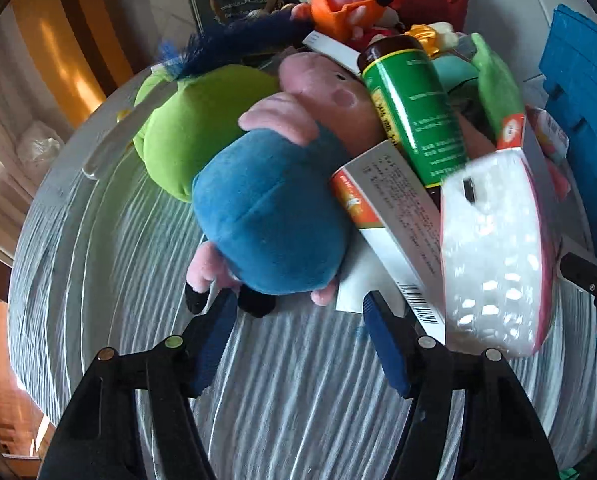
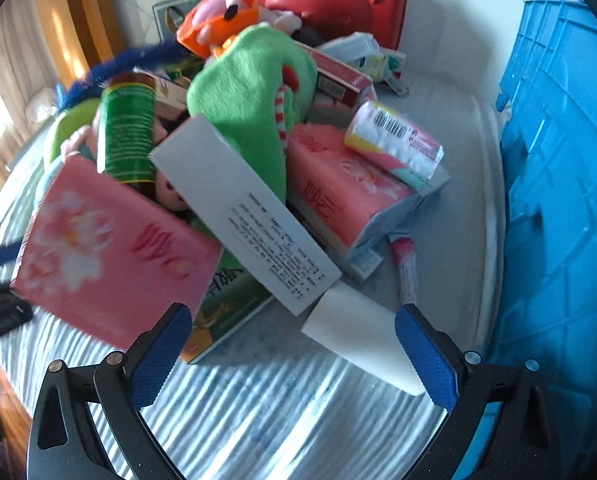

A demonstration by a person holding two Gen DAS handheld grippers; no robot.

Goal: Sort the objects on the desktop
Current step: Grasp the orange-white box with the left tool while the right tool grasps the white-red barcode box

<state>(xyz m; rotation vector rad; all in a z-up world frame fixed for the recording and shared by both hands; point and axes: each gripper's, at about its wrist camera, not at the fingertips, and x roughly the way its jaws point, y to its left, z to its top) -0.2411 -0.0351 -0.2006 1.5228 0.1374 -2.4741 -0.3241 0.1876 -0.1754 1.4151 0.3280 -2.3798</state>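
- Sorting is barely begun by the look of it: whole pile sits on the striped cloth [image 2: 258, 420], w/ the blue crate [image 2: 558, 200] just right of it, likely a drop spot.
- Pig plush [image 1: 266, 216] in blue is the biggest loose thing near the left gripper [image 1: 296, 312]; lies head away, feet toward the jaws, leaning on the green plush [image 1: 186, 128]. Best grab is the lower body or a leg, approaching low so the long white box [image 1: 394, 220] beside it isn't dragged along.
- Pink tissue pack [image 2: 110, 248] tilts off the pile's left edge in the right view; could slide if neighbours get nudged.
- Green bottle [image 1: 414, 112] rests on top, so pull slowly, else it may roll.
- White folded card [image 2: 362, 340] lies closest to the right gripper [image 2: 290, 332], partly between its tips.
- Left claw: about half spread, empty, pads just short of the pig's black feet, no contact seen.
- Right claw: spread wide, pinching nothing; right pad looks to brush the card's edge, can't tell for sure.
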